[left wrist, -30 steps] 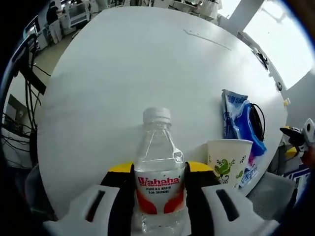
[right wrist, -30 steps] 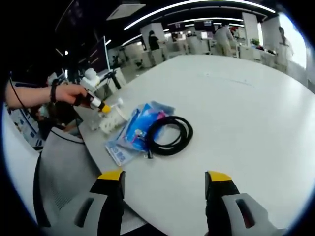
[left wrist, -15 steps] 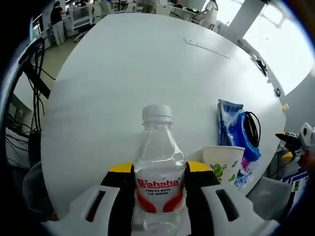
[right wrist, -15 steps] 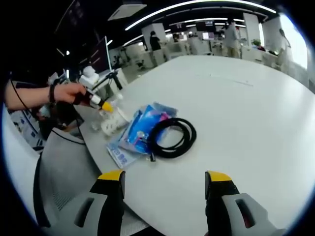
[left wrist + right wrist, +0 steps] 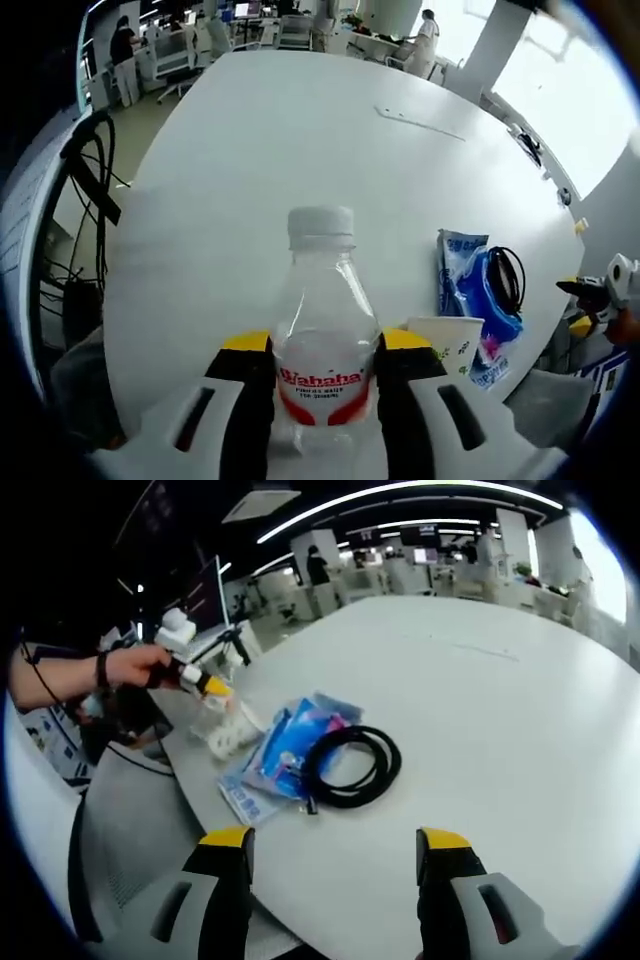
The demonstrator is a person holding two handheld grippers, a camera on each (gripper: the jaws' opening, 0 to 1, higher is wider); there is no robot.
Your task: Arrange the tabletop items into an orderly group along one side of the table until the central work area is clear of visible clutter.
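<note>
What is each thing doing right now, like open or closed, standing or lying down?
Water bottle: upright, cap on, held.
Left tool: shut on the bottle.
Right tool: open, holding nothing.
Paper cup: upright, open top.
Blue packets: lying flat.
Black cable: coiled, partly on the packets.

A clear water bottle [image 5: 322, 330] stands gripped between the left gripper [image 5: 322, 352] jaws; a paper cup [image 5: 446, 343] sits just beside the right jaw.
</note>
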